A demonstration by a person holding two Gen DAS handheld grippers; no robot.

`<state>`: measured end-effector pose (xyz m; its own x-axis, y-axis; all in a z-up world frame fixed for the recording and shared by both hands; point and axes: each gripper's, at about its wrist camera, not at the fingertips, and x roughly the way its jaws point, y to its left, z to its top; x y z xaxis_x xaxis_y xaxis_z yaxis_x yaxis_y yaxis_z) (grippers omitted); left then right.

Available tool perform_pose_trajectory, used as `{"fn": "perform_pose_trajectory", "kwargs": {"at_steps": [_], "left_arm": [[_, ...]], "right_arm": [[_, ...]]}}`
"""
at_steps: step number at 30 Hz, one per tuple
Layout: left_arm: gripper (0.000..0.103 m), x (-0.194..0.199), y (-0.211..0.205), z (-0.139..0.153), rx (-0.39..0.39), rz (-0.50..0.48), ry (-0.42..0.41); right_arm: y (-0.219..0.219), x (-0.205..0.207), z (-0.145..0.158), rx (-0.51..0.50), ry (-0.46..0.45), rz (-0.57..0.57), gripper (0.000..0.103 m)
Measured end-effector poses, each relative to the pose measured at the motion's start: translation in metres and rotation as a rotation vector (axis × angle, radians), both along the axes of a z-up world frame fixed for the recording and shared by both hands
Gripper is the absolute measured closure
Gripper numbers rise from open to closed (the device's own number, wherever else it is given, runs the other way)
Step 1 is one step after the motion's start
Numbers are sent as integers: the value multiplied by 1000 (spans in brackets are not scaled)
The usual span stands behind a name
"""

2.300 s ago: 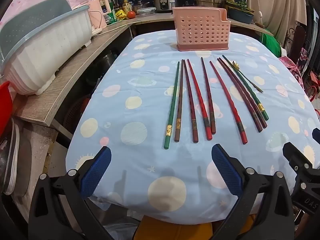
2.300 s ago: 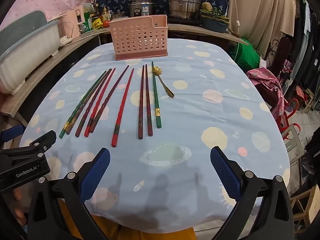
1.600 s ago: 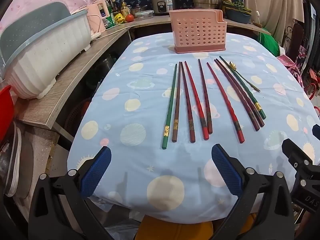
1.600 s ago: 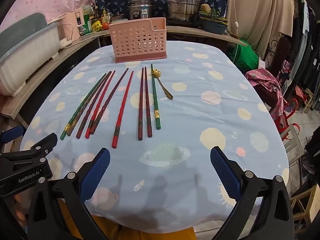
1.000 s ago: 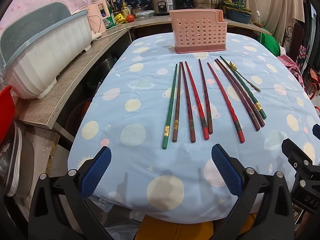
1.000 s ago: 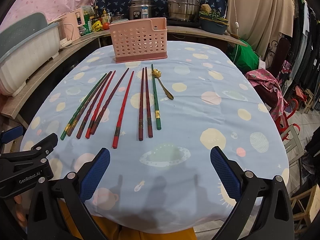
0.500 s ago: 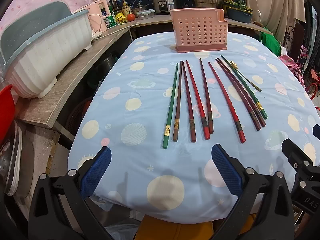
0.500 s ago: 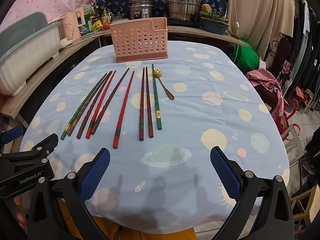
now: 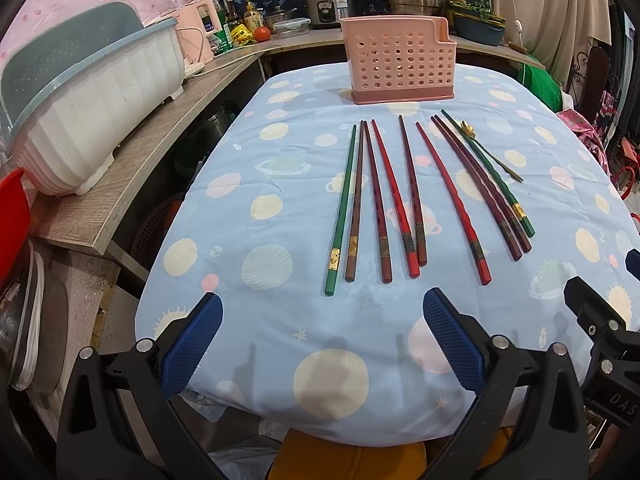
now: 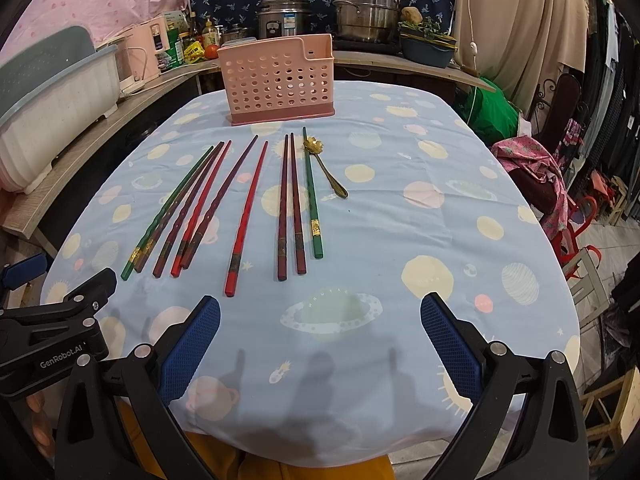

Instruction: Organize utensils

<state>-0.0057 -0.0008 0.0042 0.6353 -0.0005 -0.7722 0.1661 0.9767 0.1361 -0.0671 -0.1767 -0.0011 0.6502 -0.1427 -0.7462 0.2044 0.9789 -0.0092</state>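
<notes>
both grippers hang at the near edge of the table, well short of the pink basket that stands upright at the far end; the left gripper and the right gripper each have their jaws spread wide with nothing between the blue pads. nothing has gone into the basket yet: the chopsticks lie in a loose fan on the tablecloth in front of the basket, tips toward it, and a small gold spoon rests just right of the rightmost green chopstick, its flower-shaped end touching or nearly touching that stick. the likely trouble is in the pinch: the sticks are thin, round and lie close in pairs and threes, so wide jaws closing on one may drag a neighbour along, roll it sideways, or bunch the soft cloth beneath. a stick held near its thick end will probably droop or swing at the tip and could catch the basket's rim or holes instead of dropping in. the spoon looks flat and low, hard to get under without pushing it. reaching far toward the basket could also knock it over, as it looks light. readable writing: "genrobot.ai" on the left gripper's body in the right wrist view, and "das" on the right gripper's body in the left wrist view; the bottle and box labels on the counter left of the basket are too small to read.
</notes>
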Motion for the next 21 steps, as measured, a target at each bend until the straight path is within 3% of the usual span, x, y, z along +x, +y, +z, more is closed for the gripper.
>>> {"fn": "perform_pose_trajectory", "kwargs": {"at_steps": [21], "left_arm": [[7, 0, 1, -2, 0, 1, 3]], "right_arm": [[0, 0, 2, 2, 0, 0, 7]]}}
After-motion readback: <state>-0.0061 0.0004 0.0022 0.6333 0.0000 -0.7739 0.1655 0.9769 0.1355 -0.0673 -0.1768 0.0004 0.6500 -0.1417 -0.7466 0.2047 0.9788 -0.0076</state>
